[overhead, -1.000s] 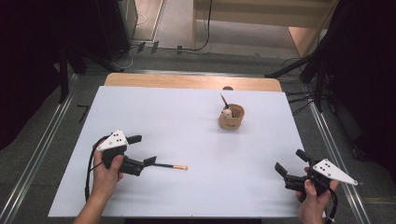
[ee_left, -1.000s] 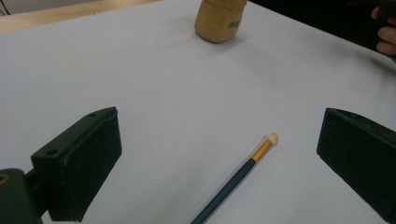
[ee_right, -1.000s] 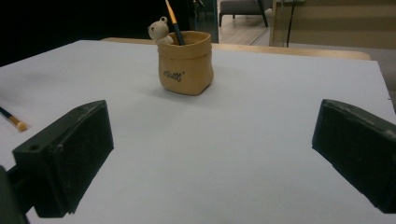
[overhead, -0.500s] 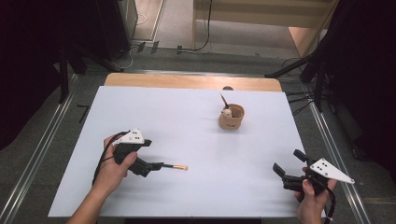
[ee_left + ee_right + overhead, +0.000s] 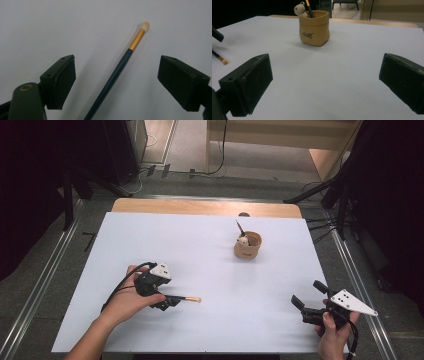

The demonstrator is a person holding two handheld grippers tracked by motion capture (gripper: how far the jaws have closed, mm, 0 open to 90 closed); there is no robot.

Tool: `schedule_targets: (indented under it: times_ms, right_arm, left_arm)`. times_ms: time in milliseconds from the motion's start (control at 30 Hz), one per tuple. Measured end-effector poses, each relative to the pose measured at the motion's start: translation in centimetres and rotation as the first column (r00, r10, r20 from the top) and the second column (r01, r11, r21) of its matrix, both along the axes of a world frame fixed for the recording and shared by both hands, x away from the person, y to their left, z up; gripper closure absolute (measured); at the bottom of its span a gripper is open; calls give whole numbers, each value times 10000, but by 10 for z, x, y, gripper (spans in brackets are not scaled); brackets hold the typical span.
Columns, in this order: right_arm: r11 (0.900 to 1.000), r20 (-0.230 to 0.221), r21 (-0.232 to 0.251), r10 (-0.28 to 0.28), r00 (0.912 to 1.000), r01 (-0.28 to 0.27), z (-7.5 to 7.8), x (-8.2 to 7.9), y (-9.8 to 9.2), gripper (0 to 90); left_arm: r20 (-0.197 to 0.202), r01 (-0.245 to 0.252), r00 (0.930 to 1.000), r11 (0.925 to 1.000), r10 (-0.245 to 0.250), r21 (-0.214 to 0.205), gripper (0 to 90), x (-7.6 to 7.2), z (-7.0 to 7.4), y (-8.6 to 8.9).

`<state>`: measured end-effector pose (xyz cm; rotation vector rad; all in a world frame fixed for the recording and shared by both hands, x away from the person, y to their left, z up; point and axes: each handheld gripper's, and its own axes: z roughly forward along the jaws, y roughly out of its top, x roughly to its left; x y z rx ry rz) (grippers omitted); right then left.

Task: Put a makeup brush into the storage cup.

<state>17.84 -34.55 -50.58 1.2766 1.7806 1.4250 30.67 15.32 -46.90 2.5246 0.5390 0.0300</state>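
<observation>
While both tongs gape empty, the tan pot [image 5: 248, 246] holds one brush [image 5: 239, 227].

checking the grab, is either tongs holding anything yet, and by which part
Nothing is held. The left tongs have just been closing around the brush handle, pads apart from it. The right tongs are open.

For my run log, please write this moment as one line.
left gripper: jaws closing around brush, not gripped | right gripper: open | brush on table
</observation>
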Motion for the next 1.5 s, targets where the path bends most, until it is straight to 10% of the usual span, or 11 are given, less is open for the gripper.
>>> schedule_targets:
  times_ms: [533,1200,1500]
  right_arm:
    - [10000,-49,-15,9,10000,-9,-1,1,0,0]
    - [10000,-131,-57,-18,9999,17,-3,2,1,0]
    - [10000,-255,-35,0,9997,0,-5,3,3,0]
  left_arm:
    - [241,717,9967,9811,-773,1798,478,-1,-4,-10]
    - [312,1483,9865,9569,-1610,2498,731,-1,-4,-16]
    - [-44,1730,9842,9573,-1768,2318,845,1,-5,-15]
